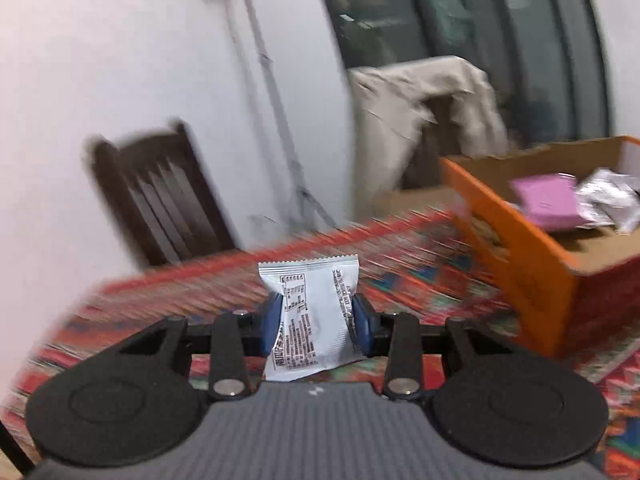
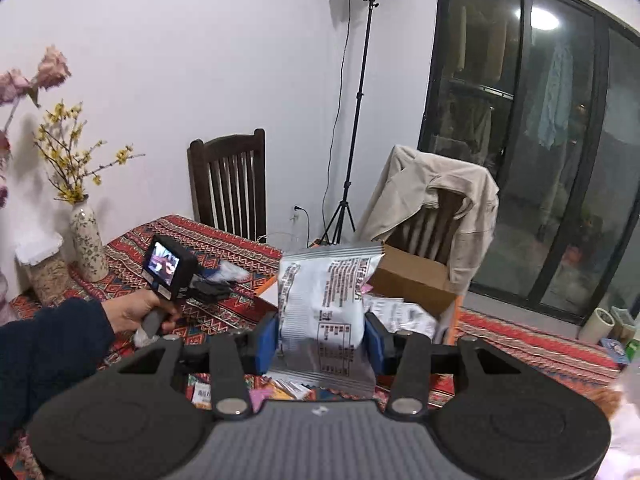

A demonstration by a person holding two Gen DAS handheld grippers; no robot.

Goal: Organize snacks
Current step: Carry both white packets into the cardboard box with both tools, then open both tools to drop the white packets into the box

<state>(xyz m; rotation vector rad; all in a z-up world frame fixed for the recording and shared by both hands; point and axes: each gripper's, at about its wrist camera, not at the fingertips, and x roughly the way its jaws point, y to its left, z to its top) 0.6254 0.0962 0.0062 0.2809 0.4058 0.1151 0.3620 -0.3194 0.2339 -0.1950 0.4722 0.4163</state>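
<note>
The left tool (image 1: 316,326) pinches a white packet (image 1: 310,320) between its blue pads, above the counter (image 1: 400,264). The right tool (image 2: 322,340) pinches a silver bag (image 2: 324,300) in the air. Further away stands the orange box (image 1: 516,248), holding a pink packet (image 1: 548,200) and silver ones.

Left gripper (image 1: 316,322) fingers (image 1: 271,322) pinching white snack packet (image 1: 310,320), orange box (image 1: 516,236) right

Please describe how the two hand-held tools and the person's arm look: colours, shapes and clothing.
Both the left tool and right tool have blue pads on black linkage arms, round black discs and a ribbed grey body. The left one carries a small screen. The sleeve is dark navy.
</note>
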